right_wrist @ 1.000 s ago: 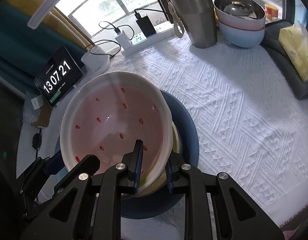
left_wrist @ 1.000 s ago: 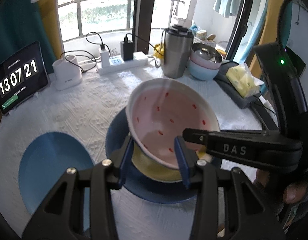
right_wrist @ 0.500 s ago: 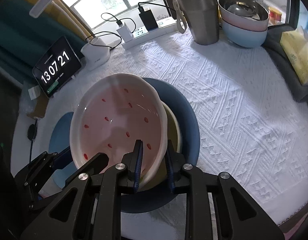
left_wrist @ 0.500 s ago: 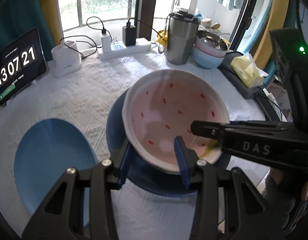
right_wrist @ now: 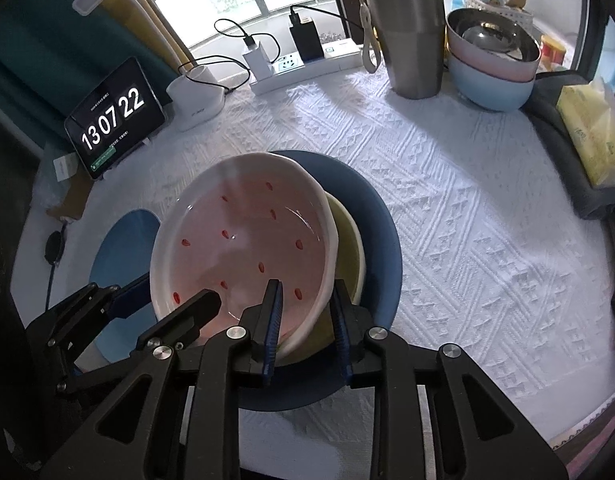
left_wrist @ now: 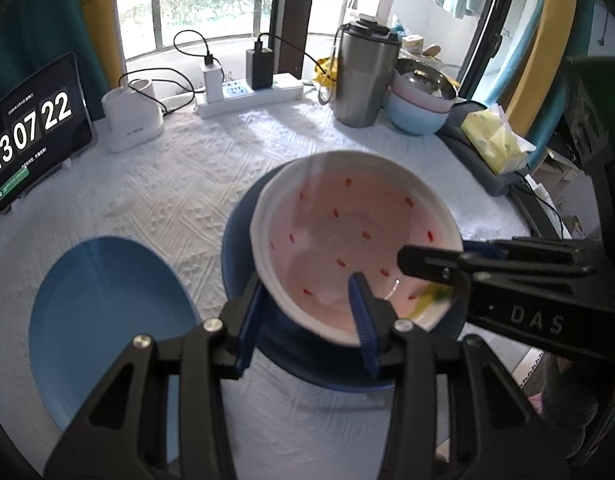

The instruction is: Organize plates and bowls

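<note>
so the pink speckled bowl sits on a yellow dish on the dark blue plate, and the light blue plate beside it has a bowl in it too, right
Not quite. The light blue plate has nothing in it; the left wrist view shows its surface bare. The rest holds: the pink speckled bowl sits on a yellow dish, which lies on the dark blue plate.
</note>
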### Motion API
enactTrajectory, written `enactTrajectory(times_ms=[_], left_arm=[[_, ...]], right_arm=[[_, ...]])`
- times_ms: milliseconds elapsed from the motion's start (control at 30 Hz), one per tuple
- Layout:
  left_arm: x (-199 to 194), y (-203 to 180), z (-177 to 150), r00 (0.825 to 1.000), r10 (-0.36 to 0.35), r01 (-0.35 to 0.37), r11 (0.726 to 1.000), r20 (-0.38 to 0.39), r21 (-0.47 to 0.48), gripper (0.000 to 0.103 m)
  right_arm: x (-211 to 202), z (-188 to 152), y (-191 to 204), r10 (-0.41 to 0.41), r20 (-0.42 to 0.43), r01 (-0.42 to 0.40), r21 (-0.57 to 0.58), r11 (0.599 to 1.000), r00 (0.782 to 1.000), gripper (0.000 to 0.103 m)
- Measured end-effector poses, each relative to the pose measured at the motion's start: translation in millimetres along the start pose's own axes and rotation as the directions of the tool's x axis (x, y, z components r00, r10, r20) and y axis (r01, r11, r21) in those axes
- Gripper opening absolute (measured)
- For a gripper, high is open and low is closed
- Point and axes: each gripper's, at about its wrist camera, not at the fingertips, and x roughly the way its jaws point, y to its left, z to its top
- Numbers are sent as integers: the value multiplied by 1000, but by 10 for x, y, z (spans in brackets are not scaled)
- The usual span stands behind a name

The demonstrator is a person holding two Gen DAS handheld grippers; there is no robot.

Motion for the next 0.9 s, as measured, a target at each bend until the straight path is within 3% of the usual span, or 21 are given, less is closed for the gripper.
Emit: enactTrajectory(times_ms=[333,433,900], left_arm=[[-8,31,17,1000,-15,15,1000,2,3,44],[-30,4,29,1000,-21,21,1000,10,15,44],[-26,-16,46,999,-32,31,999,13,24,44]], right_arm=[[-63,-11,-27,1,15,-1,15,1000,1000,27],[-134,-25,-24,-37,39,37,13,999,999,30],[-222,-28,-132,-25,68,23,30,999,997,30]])
